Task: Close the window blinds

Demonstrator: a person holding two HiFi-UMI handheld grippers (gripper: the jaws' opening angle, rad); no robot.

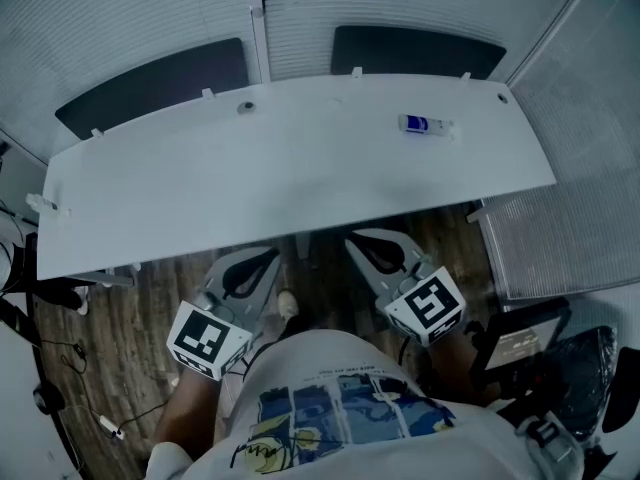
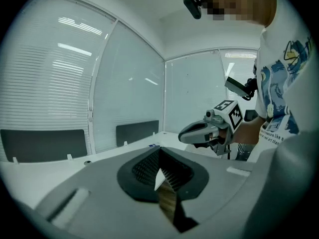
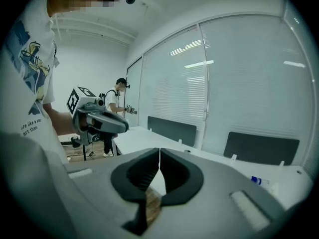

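Note:
White slatted window blinds (image 1: pixel 150 8) hang behind the glass wall at the far side of a white desk (image 1: pixel 300 178). They also show in the left gripper view as blinds (image 2: pixel 45 83) and in the right gripper view as blinds (image 3: pixel 249 83). My left gripper (image 1: pixel 272 258) and right gripper (image 1: pixel 352 238) are held side by side over the wooden floor at the desk's near edge, pointing toward the desk. The left gripper (image 2: pixel 160 151) is shut with nothing in it. The right gripper (image 3: pixel 159 151) is shut too, its pads meeting at the tips, and it is empty. Both are far from the blinds.
A small blue-and-white object (image 1: pixel 425 125) lies on the desk at the back right. Two dark panels (image 1: pixel 150 83) (image 1: pixel 418 50) stand along its far edge. A chair (image 1: pixel 540 348) is at my right, cables (image 1: pixel 60 368) on the floor at left. Another person (image 3: pixel 113 116) stands farther off.

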